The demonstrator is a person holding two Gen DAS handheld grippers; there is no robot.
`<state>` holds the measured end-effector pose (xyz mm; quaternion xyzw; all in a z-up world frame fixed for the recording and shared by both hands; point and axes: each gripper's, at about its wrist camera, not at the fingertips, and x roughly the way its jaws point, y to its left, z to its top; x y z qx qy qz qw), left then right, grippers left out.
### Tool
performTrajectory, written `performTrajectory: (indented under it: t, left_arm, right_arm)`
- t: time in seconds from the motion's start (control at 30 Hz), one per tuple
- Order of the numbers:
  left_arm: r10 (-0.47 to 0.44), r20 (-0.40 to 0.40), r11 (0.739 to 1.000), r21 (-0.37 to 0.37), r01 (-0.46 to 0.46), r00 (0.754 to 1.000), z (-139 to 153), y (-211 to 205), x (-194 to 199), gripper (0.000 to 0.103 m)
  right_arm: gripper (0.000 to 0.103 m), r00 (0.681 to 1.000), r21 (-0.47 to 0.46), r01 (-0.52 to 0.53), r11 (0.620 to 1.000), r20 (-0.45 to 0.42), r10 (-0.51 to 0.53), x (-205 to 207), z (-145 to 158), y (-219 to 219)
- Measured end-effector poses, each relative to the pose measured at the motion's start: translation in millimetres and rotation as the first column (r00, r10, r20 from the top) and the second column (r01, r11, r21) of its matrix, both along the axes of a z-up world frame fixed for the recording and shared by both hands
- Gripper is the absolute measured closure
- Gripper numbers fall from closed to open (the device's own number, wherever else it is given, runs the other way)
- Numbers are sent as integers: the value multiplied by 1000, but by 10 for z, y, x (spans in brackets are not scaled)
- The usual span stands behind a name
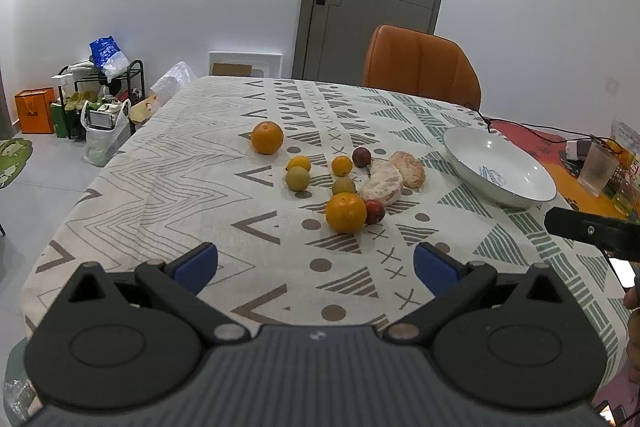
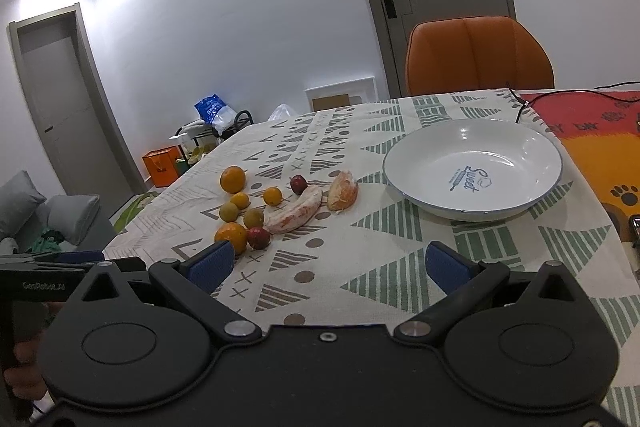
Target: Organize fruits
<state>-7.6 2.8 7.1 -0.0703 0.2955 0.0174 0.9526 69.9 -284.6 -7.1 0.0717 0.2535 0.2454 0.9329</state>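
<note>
Several fruits lie loose on the patterned tablecloth: a near orange [image 1: 346,213] [image 2: 231,236], a far orange [image 1: 267,137] [image 2: 233,179], small yellow and green citrus, two dark red fruits [image 1: 375,211] [image 1: 362,157], and two peeled pomelo pieces [image 1: 382,183] [image 1: 408,169] [image 2: 296,213] [image 2: 343,191]. An empty white bowl [image 1: 500,169] [image 2: 474,169] stands to their right. My left gripper [image 1: 316,265] is open and empty, short of the near orange. My right gripper [image 2: 328,265] is open and empty, in front of the fruits and bowl.
An orange chair [image 1: 422,65] [image 2: 480,57] stands behind the table. A plastic cup [image 1: 598,165], cables and a colourful mat [image 2: 600,147] lie at the right. The table's left edge drops to a floor with bags and a rack [image 1: 100,99].
</note>
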Motion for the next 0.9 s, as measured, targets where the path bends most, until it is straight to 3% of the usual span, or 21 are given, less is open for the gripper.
performTrajectory:
  t: [0.9]
  left_arm:
    - [2,2,1000,-3,-2,1000,16,17,0,0]
  right_arm:
    - [0,1000,-6,1,1000,3,-1,3,-1,6]
